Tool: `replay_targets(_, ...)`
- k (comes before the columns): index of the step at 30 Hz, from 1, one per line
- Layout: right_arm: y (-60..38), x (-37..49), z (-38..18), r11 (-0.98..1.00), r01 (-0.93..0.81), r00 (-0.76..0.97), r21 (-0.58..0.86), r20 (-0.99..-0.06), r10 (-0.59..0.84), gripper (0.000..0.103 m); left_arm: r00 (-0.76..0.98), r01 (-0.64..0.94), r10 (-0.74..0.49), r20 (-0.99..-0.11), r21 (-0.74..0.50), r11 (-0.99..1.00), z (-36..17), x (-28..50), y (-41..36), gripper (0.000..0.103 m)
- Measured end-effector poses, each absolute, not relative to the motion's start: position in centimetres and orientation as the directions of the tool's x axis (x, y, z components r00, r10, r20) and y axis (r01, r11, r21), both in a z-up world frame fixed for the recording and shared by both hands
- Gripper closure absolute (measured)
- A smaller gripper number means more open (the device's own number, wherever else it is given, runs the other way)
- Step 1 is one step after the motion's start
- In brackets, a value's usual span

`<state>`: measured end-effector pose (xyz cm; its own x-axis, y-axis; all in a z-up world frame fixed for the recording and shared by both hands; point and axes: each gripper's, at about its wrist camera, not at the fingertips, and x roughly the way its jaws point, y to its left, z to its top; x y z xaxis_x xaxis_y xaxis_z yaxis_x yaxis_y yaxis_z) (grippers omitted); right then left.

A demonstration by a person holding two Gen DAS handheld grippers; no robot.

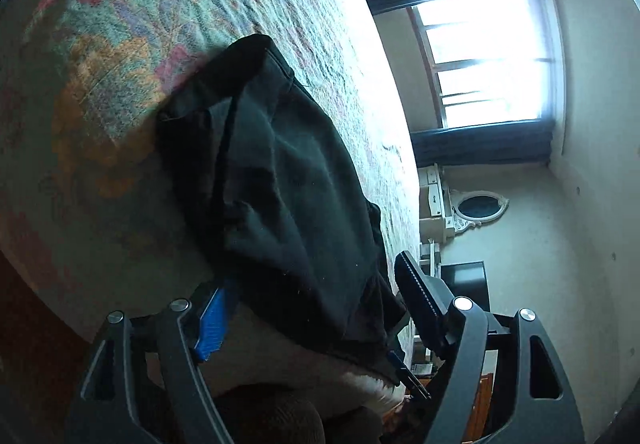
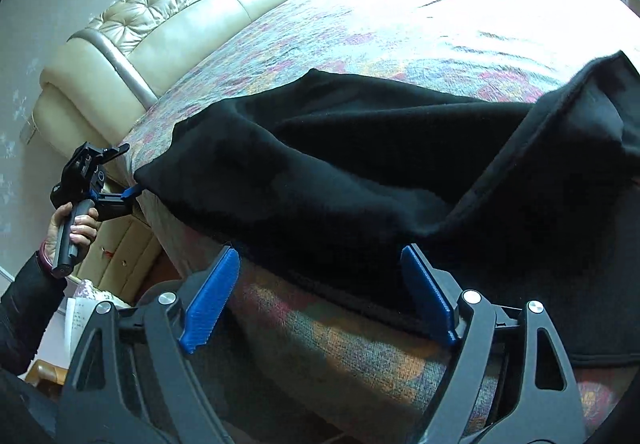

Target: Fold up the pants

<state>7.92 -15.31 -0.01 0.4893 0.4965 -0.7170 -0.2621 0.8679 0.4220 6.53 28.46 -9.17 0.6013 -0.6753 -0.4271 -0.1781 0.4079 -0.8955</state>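
Note:
Black pants (image 2: 340, 171) lie folded along the near edge of a bed, partly hanging over it. In the left wrist view the pants (image 1: 288, 195) stretch away from my left gripper (image 1: 316, 300), which is open with the cloth's end lying between its wide-apart fingers. In the right wrist view my right gripper (image 2: 320, 292) is open at the bed's edge, its blue pads (image 2: 210, 308) either side of the pants' hanging hem. The left gripper (image 2: 120, 195) shows there too, at the pants' left corner, held by a hand.
The bed has a floral quilt (image 2: 360, 27) and a tufted cream headboard (image 2: 180, 3). A bright window (image 1: 488, 59), a dresser with an oval mirror (image 1: 480, 207) and a dark screen (image 1: 468, 280) stand beyond the bed. A nightstand (image 2: 120, 252) sits by the headboard.

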Motion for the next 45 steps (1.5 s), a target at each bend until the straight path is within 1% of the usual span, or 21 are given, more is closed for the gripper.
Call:
replay_targets(3,-18.1,7.5,-0.9,0.824,-0.149,0.499,0.546,-0.678,0.540,0.019,0.627,-0.191,-0.656,-0.420,-0.900,0.393,-9.2,7.2,28.2,0.029)
replay_targets(4,-19.3,7.4,-1.4,0.794,-0.091,0.505,0.601,-0.659,0.557,0.019,0.632,-0.200,-0.651,-0.422,-0.899,0.389,-9.2,7.4,28.0,0.031)
replay_targets(5,-20.5,7.3,-2.0,0.756,-0.037,0.515,0.654,-0.636,0.575,0.018,0.636,-0.208,-0.643,-0.426,-0.898,0.389,-9.4,7.6,27.8,0.044)
replay_targets(6,-21.7,7.2,-2.6,0.712,0.022,0.528,0.702,-0.612,0.588,0.018,0.632,-0.220,-0.636,-0.443,-0.890,0.401,-9.7,7.6,27.6,0.052)
replay_targets(7,-22.9,7.1,-3.2,0.672,0.078,0.545,0.737,-0.596,0.590,0.018,0.621,-0.237,-0.627,-0.471,-0.875,0.422,-10.0,7.7,27.4,0.073)
replay_targets(8,-24.0,6.9,-3.7,0.635,0.131,0.564,0.761,-0.584,0.584,0.018,0.614,-0.248,-0.620,-0.489,-0.865,0.436,-10.4,7.7,27.1,0.090)
replay_targets(10,-25.6,6.6,-4.3,0.575,0.202,0.599,0.793,-0.564,0.568,0.018,0.616,-0.264,-0.613,-0.495,-0.863,0.432,-11.2,7.3,26.7,0.090)
replay_targets(12,-26.1,6.8,-4.2,0.575,0.238,0.614,0.783,-0.580,0.535,0.018,0.624,-0.263,-0.607,-0.492,-0.864,0.430,-11.2,7.2,26.8,0.092)
replay_targets(16,-24.9,8.3,-2.7,0.654,0.238,0.619,0.718,-0.631,0.467,0.018,0.616,-0.242,-0.582,-0.531,-0.831,0.501,-10.2,7.1,26.5,0.092)
replay_targets(19,-23.1,9.9,-1.4,0.743,0.221,0.620,0.632,-0.679,0.394,0.018,0.619,-0.227,-0.577,-0.533,-0.824,0.518,-9.4,7.3,26.2,0.092)
replay_targets(22,-21.4,12.0,-1.9,0.791,0.239,0.570,0.562,-0.741,0.355,0.033,0.612,-0.229,-0.595,-0.522,-0.836,0.499,-9.7,7.7,26.2,0.092)
replay_targets(23,-21.1,12.4,-2.5,0.793,0.269,0.544,0.547,-0.765,0.343,0.041,0.609,-0.231,-0.600,-0.519,-0.839,0.492,-9.8,8.1,26.1,0.092)
replay_targets(25,-20.9,12.6,-3.3,0.785,0.299,0.527,0.543,-0.779,0.338,0.045,0.605,-0.233,-0.612,-0.510,-0.848,0.475,-10.2,8.3,26.2,0.092)
replay_targets(26,-20.8,12.6,-3.6,0.783,0.299,0.531,0.546,-0.776,0.339,0.055,0.603,-0.230,-0.617,-0.505,-0.851,0.472,-10.5,8.2,26.3,0.092)
replay_targets(27,-20.8,12.6,-3.9,0.777,0.294,0.536,0.556,-0.769,0.348,0.076,0.602,-0.228,-0.619,-0.505,-0.851,0.472,-10.6,8.2,26.3,0.092)
replay_targets(28,-20.9,12.5,-4.1,0.767,0.295,0.540,0.570,-0.762,0.358,0.088,0.600,-0.225,-0.624,-0.500,-0.854,0.469,-10.7,8.3,26.4,0.092)
replay_targets(29,-21.2,12.4,-4.3,0.750,0.296,0.554,0.591,-0.746,0.369,0.091,0.598,-0.223,-0.630,-0.496,-0.858,0.463,-10.9,8.4,26.6,0.092)
replay_targets(32,-21.6,12.3,-3.8,0.708,0.276,0.596,0.650,-0.694,0.405,0.092,0.603,-0.227,-0.647,-0.466,-0.878,0.421,-11.1,8.8,27.0,0.092)
replay_targets(36,-22.2,13.4,-1.0,0.656,0.206,0.650,0.726,-0.602,0.463,0.092,0.617,-0.228,-0.663,-0.424,-0.903,0.365,-10.2,11.0,27.9,0.092)
replay_targets(41,-23.4,17.6,1.7,0.552,0.143,0.711,0.821,-0.474,0.520,0.093,0.648,-0.145,-0.651,-0.395,-0.903,0.404,-5.5,16.8,27.7,0.092)
replay_targets(45,-24.1,21.8,4.2,0.545,0.087,0.756,0.834,-0.412,0.509,0.093,0.657,-0.094,-0.671,-0.342,-0.921,0.378,-2.2,23.3,27.3,0.092)
